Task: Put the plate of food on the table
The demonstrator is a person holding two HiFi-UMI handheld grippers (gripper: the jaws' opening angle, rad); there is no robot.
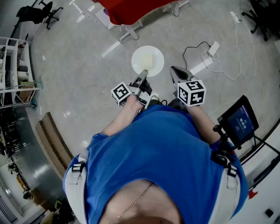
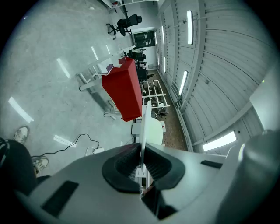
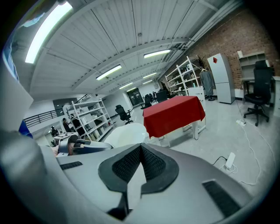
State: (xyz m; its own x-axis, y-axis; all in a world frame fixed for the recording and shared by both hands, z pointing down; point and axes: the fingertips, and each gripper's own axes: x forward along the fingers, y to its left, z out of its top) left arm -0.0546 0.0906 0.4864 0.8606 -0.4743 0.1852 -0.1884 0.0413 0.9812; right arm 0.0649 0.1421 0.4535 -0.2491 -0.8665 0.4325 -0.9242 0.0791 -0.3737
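Note:
A white plate [image 1: 148, 60] carrying a pale square of food [image 1: 148, 58] hangs above the grey floor. My left gripper [image 1: 143, 75] is shut on its near rim. In the left gripper view the plate [image 2: 143, 127] shows edge-on, pinched between the dark pads [image 2: 127, 164]. My right gripper [image 1: 174, 71] is beside the plate on the right, shut with nothing in it; its pads [image 3: 151, 162] meet at the tip. From there the plate [image 3: 127, 133] and the left gripper [image 3: 83, 146] lie to the left. A table with a red cloth [image 1: 131, 9] stands further ahead.
A power strip [image 1: 213, 48] with cables lies on the floor to the right. A monitor on a stand [image 1: 240, 120] is at the right, white shelves [image 1: 13, 70] at the left, an office chair [image 1: 39, 13] beyond them, and a wooden bench [image 1: 52, 140] at lower left.

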